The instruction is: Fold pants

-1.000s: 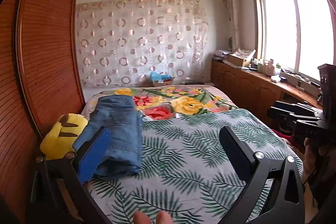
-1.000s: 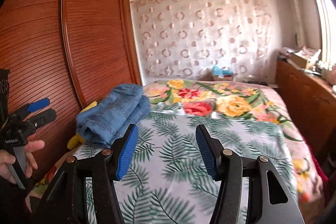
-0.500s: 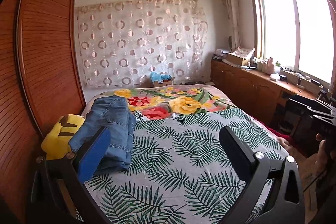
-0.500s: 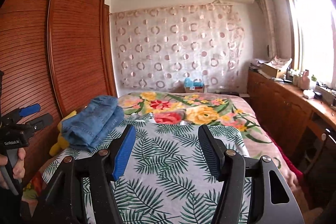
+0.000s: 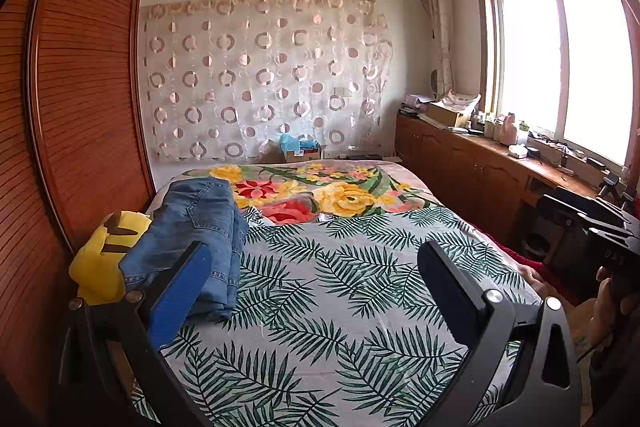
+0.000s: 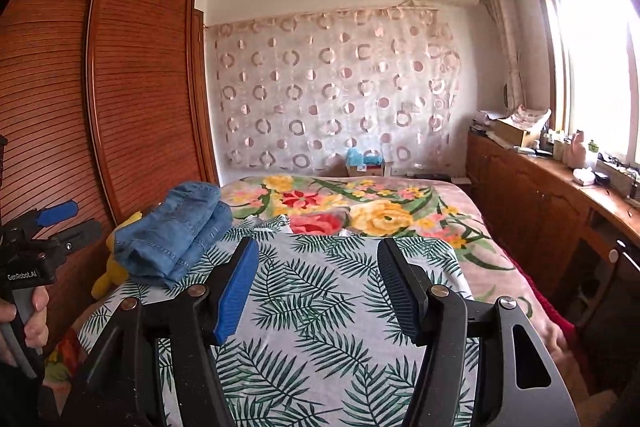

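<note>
Folded blue denim pants lie at the left side of the bed, partly on a yellow plush toy. They also show in the right wrist view. My left gripper is open and empty, held above the leaf-print sheet, to the right of and nearer than the pants. My right gripper is open and empty, above the sheet, right of the pants. The left gripper's handle shows at the left edge of the right wrist view.
A wooden slatted wardrobe stands tight along the bed's left side. A floral blanket covers the far end. A wooden cabinet with clutter runs under the window at right. A box sits behind the bed.
Both grippers have pulled back and risen away from the bed, so the pants look smaller and farther. The pants stay folded in place. Both grippers stay open.
</note>
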`<state>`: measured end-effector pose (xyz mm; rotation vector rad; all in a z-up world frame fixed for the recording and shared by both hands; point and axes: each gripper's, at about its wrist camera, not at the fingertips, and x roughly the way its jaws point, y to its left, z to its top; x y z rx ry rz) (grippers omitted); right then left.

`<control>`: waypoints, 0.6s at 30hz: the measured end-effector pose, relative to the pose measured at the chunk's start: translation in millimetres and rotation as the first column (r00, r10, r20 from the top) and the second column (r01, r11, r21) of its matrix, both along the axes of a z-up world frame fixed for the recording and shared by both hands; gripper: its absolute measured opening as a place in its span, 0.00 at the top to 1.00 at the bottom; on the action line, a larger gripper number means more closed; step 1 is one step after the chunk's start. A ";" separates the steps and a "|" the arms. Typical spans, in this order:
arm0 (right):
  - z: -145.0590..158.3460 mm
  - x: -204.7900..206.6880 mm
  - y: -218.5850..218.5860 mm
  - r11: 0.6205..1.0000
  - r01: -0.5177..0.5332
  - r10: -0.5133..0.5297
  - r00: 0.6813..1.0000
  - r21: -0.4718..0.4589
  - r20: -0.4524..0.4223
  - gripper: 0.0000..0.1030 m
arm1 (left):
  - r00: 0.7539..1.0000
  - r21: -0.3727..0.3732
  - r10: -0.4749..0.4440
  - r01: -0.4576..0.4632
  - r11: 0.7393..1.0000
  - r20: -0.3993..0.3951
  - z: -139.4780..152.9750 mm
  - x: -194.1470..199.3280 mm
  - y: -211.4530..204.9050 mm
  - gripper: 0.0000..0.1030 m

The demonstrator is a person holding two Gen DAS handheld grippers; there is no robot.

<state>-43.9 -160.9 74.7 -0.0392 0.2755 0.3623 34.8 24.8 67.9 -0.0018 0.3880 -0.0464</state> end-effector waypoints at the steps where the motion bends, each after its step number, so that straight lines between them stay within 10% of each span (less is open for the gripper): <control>1: -0.4 0.2 -3.3 1.000 0.000 0.000 1.000 0.002 0.000 0.38 | 1.000 0.001 0.001 -0.001 1.000 0.001 0.0 0.3 0.0 0.00; 18: 5.0 -2.8 -11.7 1.000 0.003 -0.003 1.000 0.004 0.017 0.38 | 1.000 -0.003 0.003 -0.003 1.000 0.002 4.1 -0.1 -5.3 0.00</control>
